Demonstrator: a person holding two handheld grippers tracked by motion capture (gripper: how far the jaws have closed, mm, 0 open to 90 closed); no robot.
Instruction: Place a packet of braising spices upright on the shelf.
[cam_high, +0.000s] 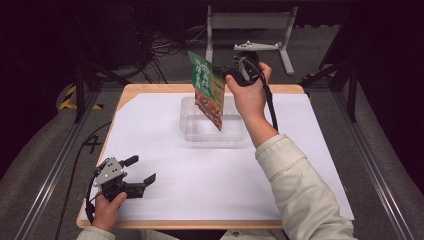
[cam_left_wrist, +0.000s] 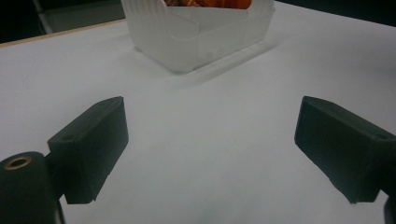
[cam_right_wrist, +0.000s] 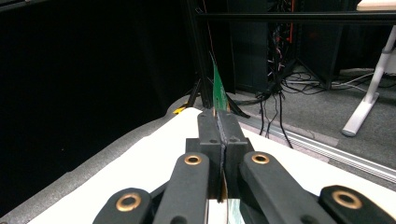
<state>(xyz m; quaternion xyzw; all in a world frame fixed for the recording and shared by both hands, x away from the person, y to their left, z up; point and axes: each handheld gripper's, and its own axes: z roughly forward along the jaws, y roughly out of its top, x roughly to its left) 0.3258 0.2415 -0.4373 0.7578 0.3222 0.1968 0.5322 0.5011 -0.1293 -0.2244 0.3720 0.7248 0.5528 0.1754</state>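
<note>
Mid-carry, by the look of it: right gripper (cam_high: 223, 75) clamped, jaws together, on the edge of a flat snack packet (cam_high: 206, 90), held hanging in the upper middle of the high view, right above the clear plastic container (cam_high: 189, 131) at the centre of the white-covered desk (cam_high: 150, 125). Bottom corner of packet seemingly dipping just inside the container's outline (hard to tell whether touching). Probably lowering into the tub as the step in hand; next move likely calling for a steady descent, keeping the packet clear of the rim, then parting the jaws. Packet thin and stiff-looking, green at the top with pale lettering, red-brown food picture below; seen edge-on as a slim green sliver (cam_right_wrist: 217, 88) rising between the closed jaws in the right gripper view. Left gripper (cam_high: 140, 173) resting at lower left of the high view, jaws wide apart and holding nothing, pointed toward the container (cam_left_wrist: 201, 37).
</note>
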